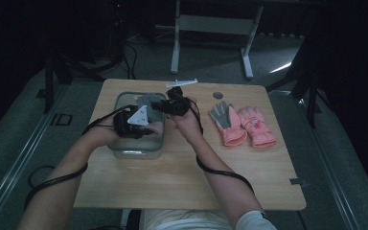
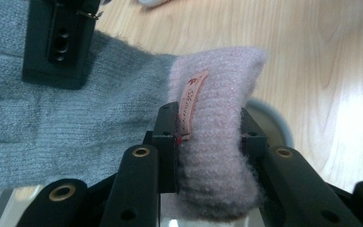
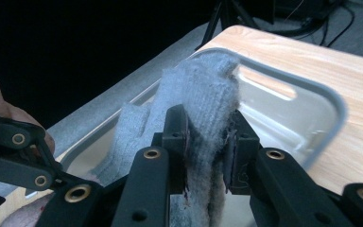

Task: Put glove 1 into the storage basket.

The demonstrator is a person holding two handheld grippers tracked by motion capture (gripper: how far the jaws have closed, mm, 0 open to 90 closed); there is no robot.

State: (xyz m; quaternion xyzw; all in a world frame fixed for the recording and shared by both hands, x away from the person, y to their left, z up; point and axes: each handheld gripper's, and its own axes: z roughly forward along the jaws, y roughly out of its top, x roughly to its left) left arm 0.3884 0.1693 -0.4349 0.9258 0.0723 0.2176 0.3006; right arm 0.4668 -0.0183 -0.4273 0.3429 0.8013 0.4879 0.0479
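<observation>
The right hand-held gripper (image 3: pixel 207 142) pinches a grey knit glove (image 3: pixel 203 94) above a clear bin (image 3: pixel 331 113).

Glove (image 2: pixel 75 118) fingers cut off; cuff end hidden between jaws.

Left gripper (image 1: pixel 146 125): black body, grey three-cornered plate (image 1: pixel 139 116) on top, small dark marks on it. Right gripper (image 1: pixel 160 106): black, chunky. Black cable (image 1: pixel 57 180) trails behind each gripper along the forearm. Close up, the left gripper's jaws are matte black links with brass-ringed pivot holes (image 2: pixel 141 152) and square pads (image 2: pixel 166 137) at the tips; the right gripper's are the same (image 3: pixel 151 153). Short white sleeve (image 1: pixel 255 221) on the right arm, forearms bare.
</observation>
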